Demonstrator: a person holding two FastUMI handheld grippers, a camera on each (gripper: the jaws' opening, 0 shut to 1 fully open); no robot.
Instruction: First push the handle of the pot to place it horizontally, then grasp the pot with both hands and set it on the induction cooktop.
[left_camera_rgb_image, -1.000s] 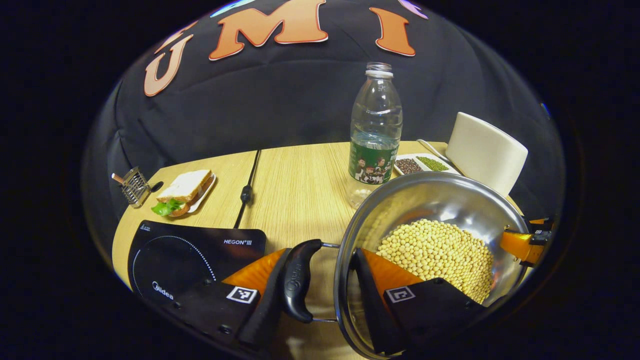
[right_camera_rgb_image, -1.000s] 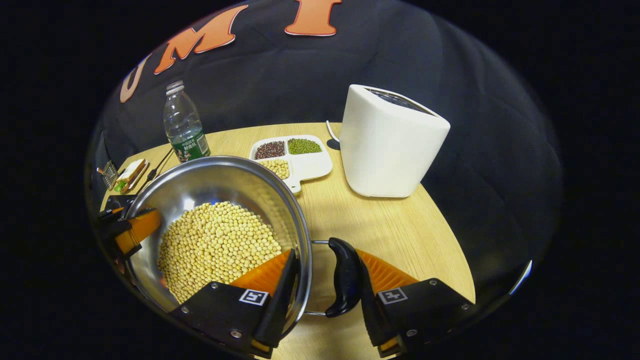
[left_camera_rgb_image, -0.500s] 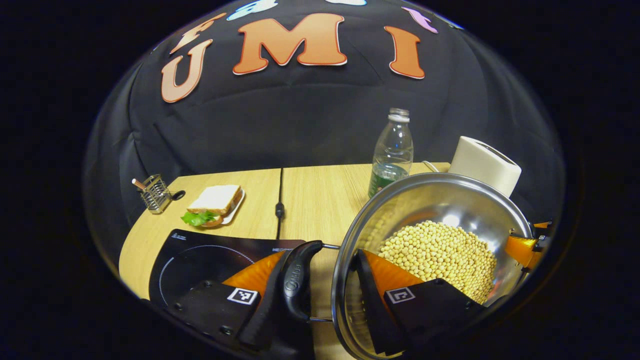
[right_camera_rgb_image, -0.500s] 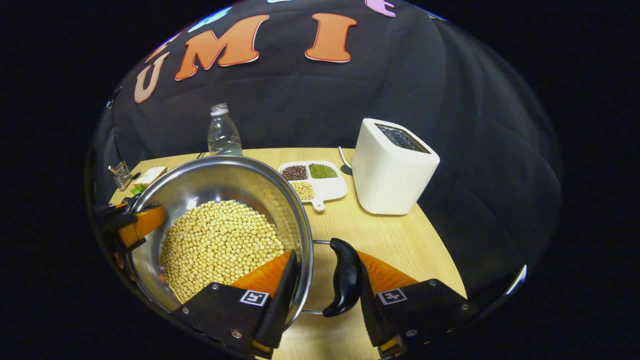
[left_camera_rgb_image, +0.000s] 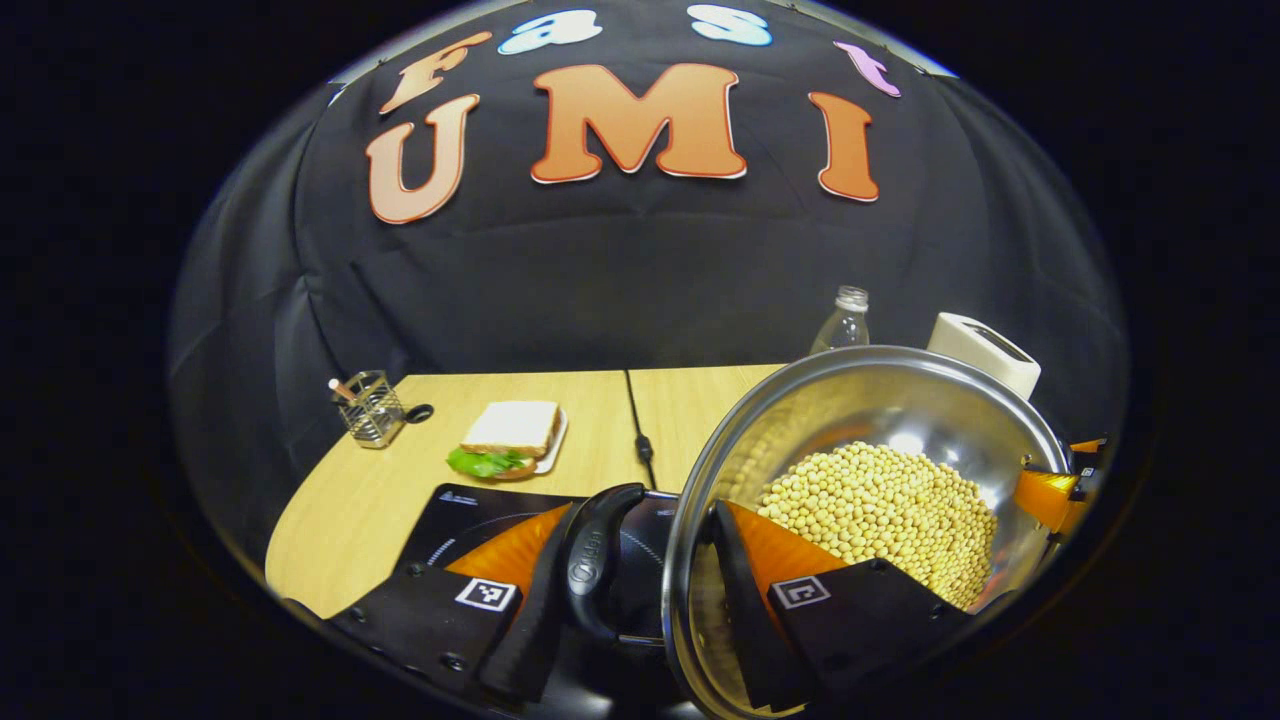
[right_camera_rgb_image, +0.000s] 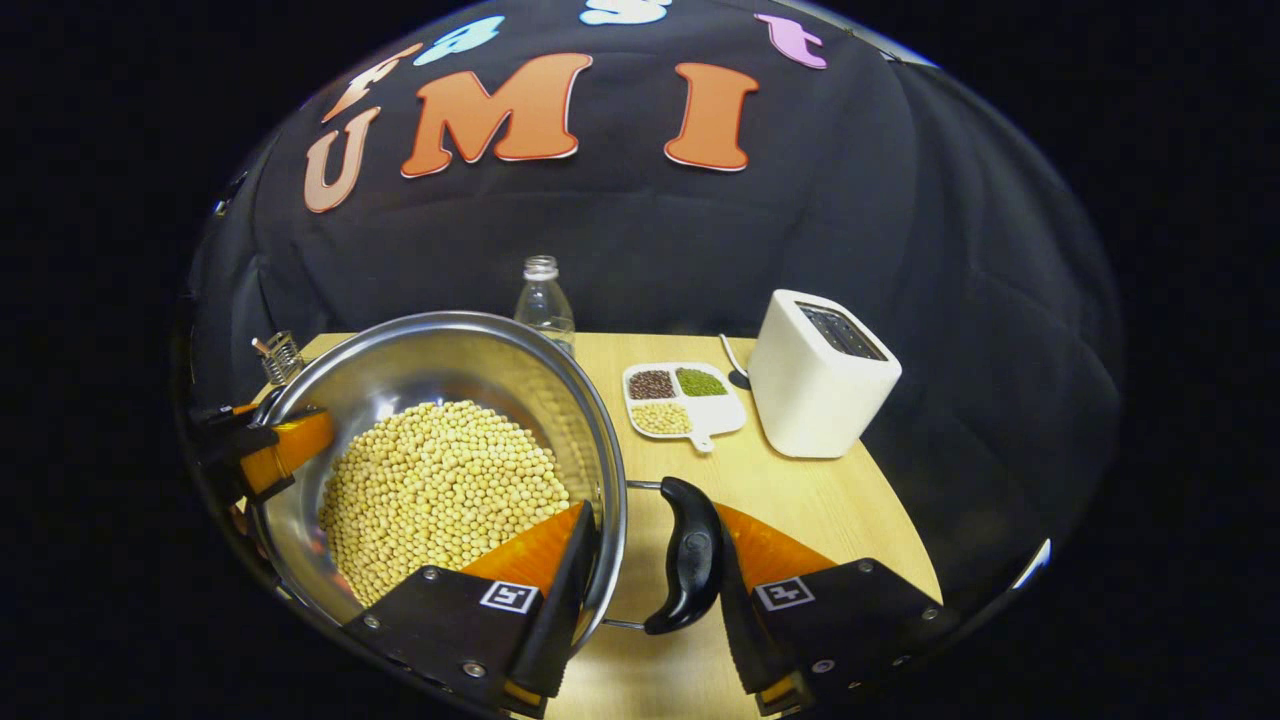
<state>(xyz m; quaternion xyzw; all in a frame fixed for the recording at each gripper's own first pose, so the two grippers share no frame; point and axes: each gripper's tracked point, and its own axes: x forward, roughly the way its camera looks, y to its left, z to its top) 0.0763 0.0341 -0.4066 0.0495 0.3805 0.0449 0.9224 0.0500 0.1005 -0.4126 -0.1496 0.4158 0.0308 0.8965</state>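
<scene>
A steel pot (left_camera_rgb_image: 880, 395) holding soybeans (left_camera_rgb_image: 880, 510) hangs above the wooden table, carried from both sides. My left gripper (left_camera_rgb_image: 645, 520) is shut on the pot's left side, one finger outside the black handle (left_camera_rgb_image: 595, 570), the other inside the rim. My right gripper (right_camera_rgb_image: 655, 530) is shut the same way on the opposite black handle (right_camera_rgb_image: 690, 555) and rim of the pot (right_camera_rgb_image: 440, 360). Each gripper also appears across the pot in the other view, the right gripper (left_camera_rgb_image: 1050, 495) and the left gripper (right_camera_rgb_image: 270, 455). The black induction cooktop (left_camera_rgb_image: 470, 505) lies below the left handle.
A sandwich on a plate (left_camera_rgb_image: 510, 435), a wire utensil holder (left_camera_rgb_image: 372, 408) and a black cable (left_camera_rgb_image: 638, 420) lie beyond the cooktop. A clear bottle (right_camera_rgb_image: 545, 300), a divided dish of beans (right_camera_rgb_image: 680, 400) and a white toaster (right_camera_rgb_image: 820, 375) stand on the table's right half (right_camera_rgb_image: 830, 500).
Both grippers have lifted the pot and carried it left and back. The table's things look smaller and farther, and the cooktop has slid in under the left handle.
</scene>
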